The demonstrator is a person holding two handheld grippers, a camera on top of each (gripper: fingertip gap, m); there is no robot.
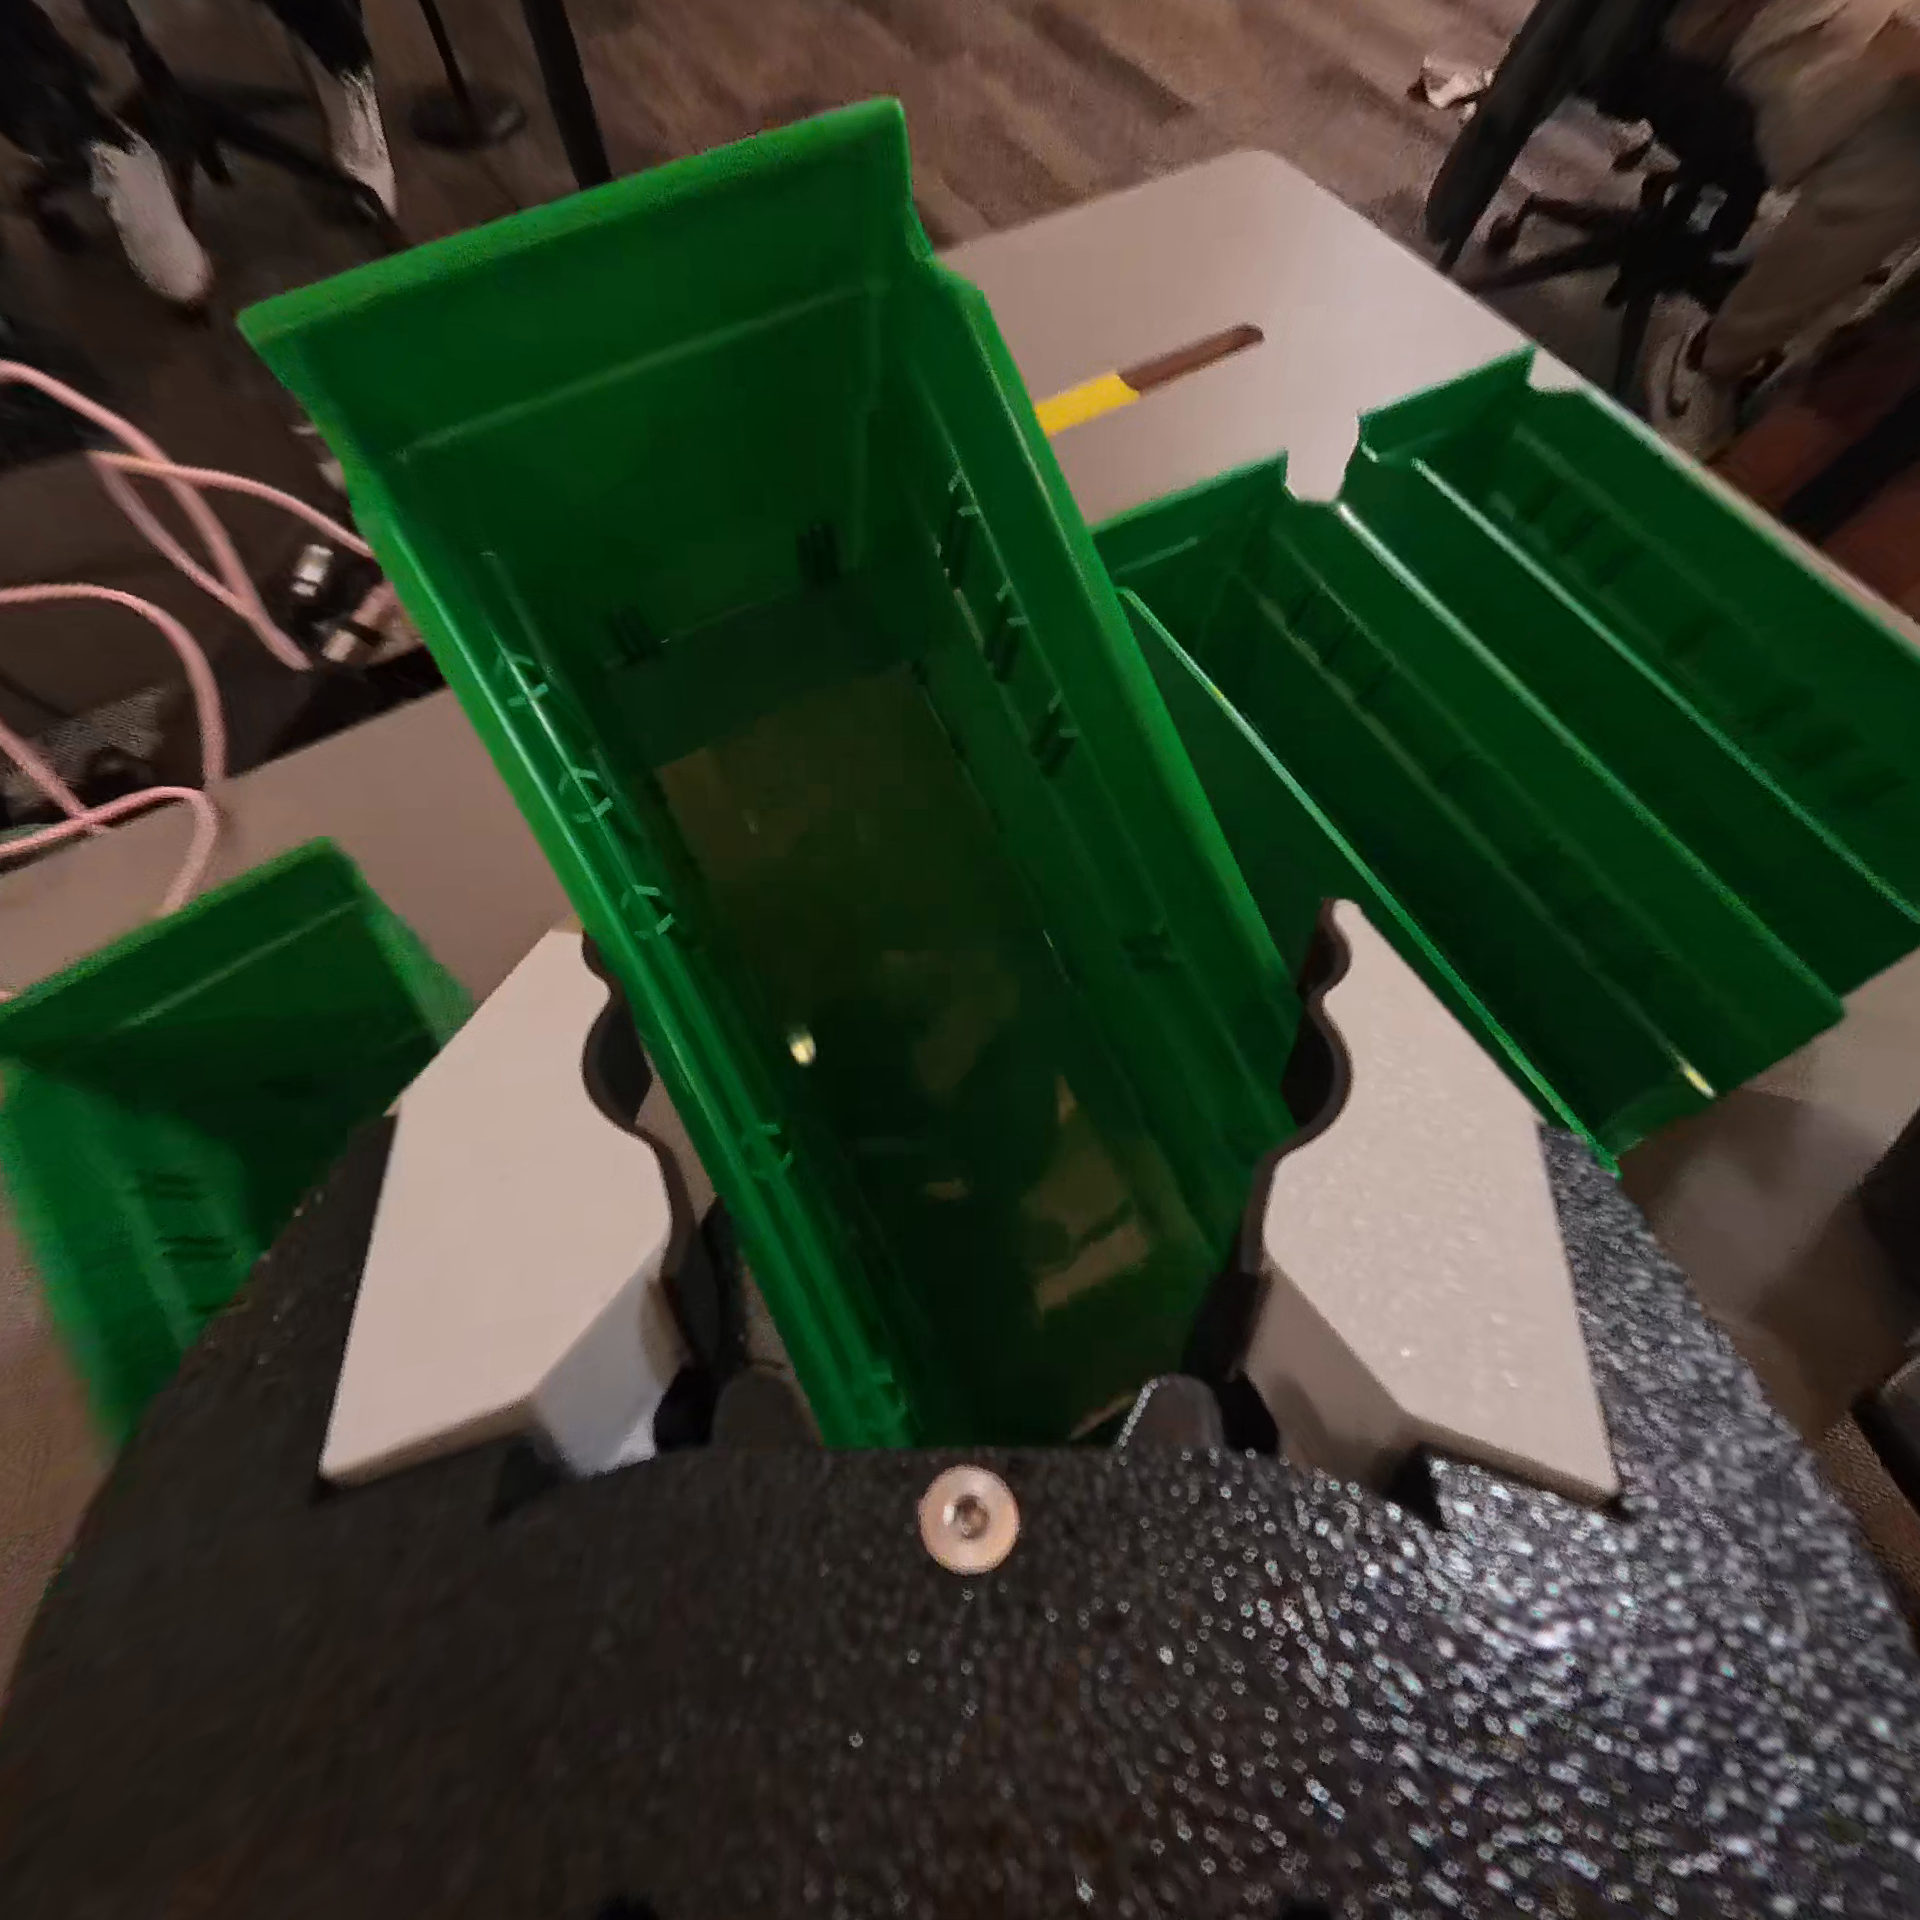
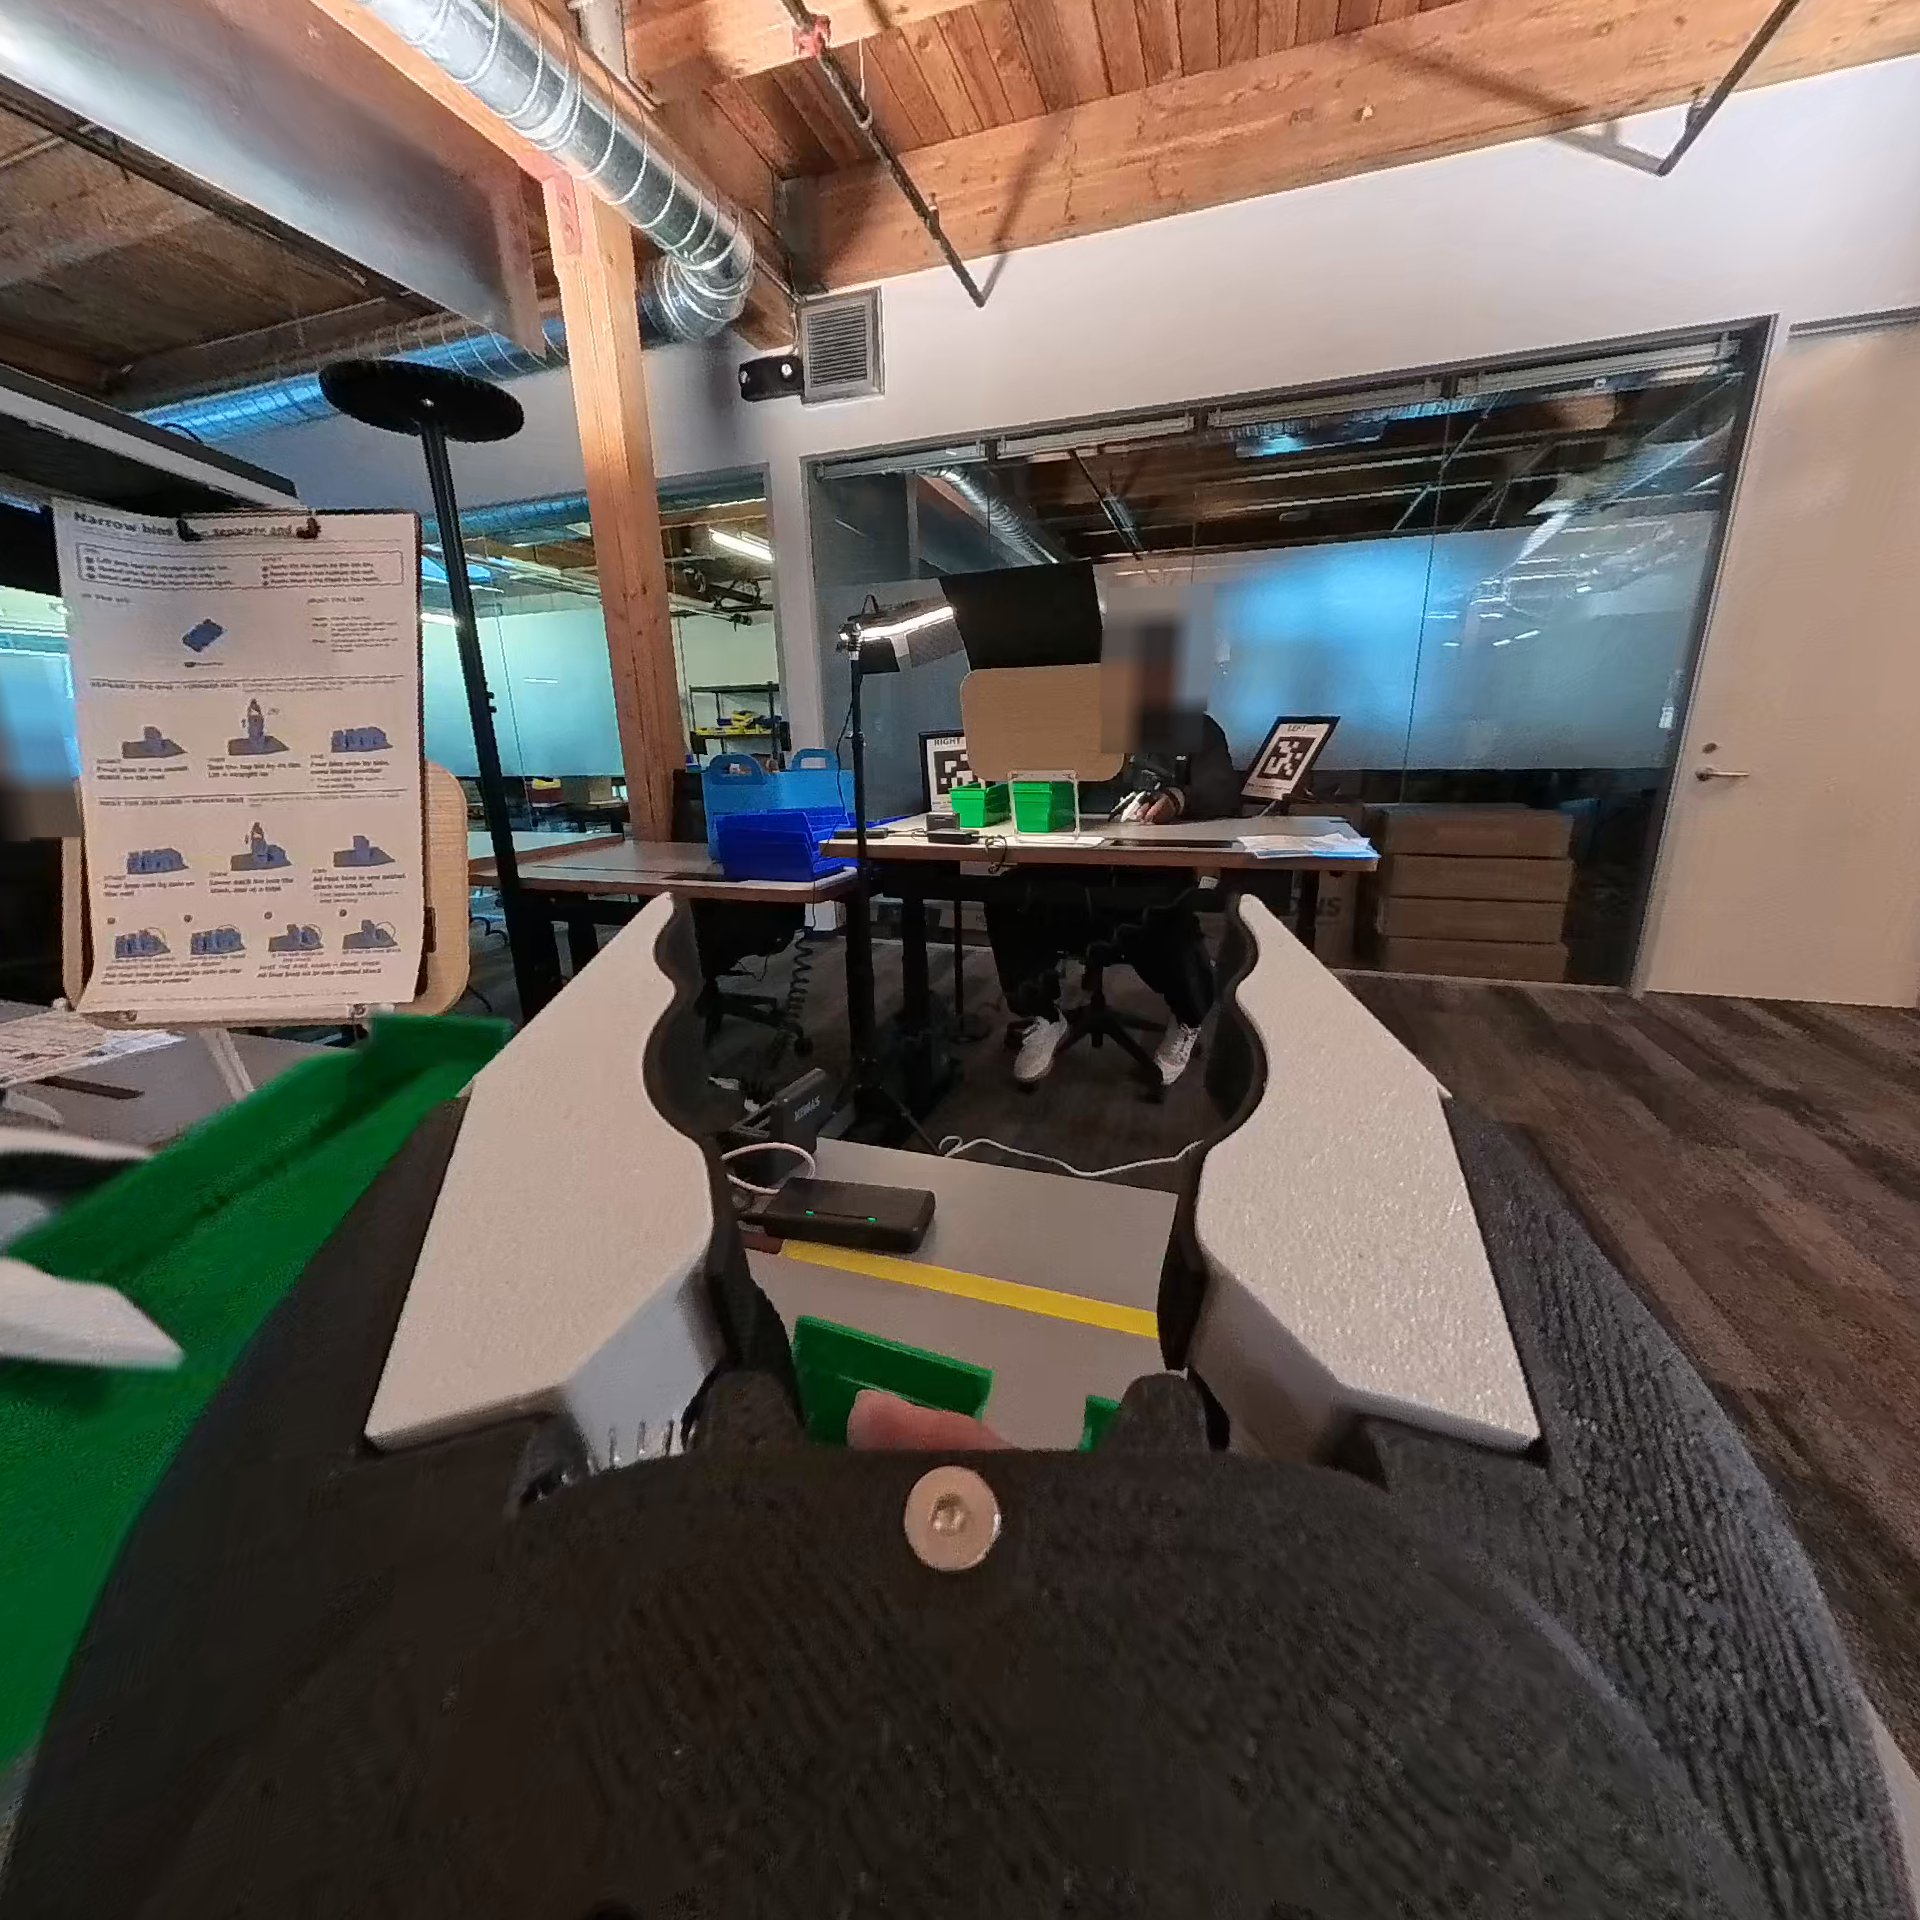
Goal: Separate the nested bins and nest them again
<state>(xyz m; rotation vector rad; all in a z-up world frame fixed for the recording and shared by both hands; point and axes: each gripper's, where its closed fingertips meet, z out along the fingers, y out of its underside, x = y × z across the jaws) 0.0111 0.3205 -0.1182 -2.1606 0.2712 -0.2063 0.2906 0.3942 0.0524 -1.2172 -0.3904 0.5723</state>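
The left wrist view shows four green bins: one raised (image 1: 790, 727), two side by side (image 1: 1455, 779) (image 1: 1704, 623), one apart (image 1: 197, 1070). One yellow tape strip (image 2: 966, 1288) crosses the worktop (image 2: 1039, 1216).

One bin (image 1: 831, 831) between tool fingers (image 1: 499, 1174), two bins (image 1: 1558, 748) right.

Up top ran a timber ceiling (image 2: 1091, 114) with a silver duct (image 2: 582, 135) along it, and a wooden post (image 2: 613, 561) dropped to the dark plank floor (image 2: 1714, 1122). The white wall (image 2: 1351, 249) held a glass-fronted room (image 2: 1455, 665) and a door (image 2: 1829, 665). A person (image 2: 1153, 831) sat at a desk (image 2: 1101, 847), cardboard boxes (image 2: 1475, 894) stacked beside. A lamp on a stand (image 2: 883, 644) glowed there.
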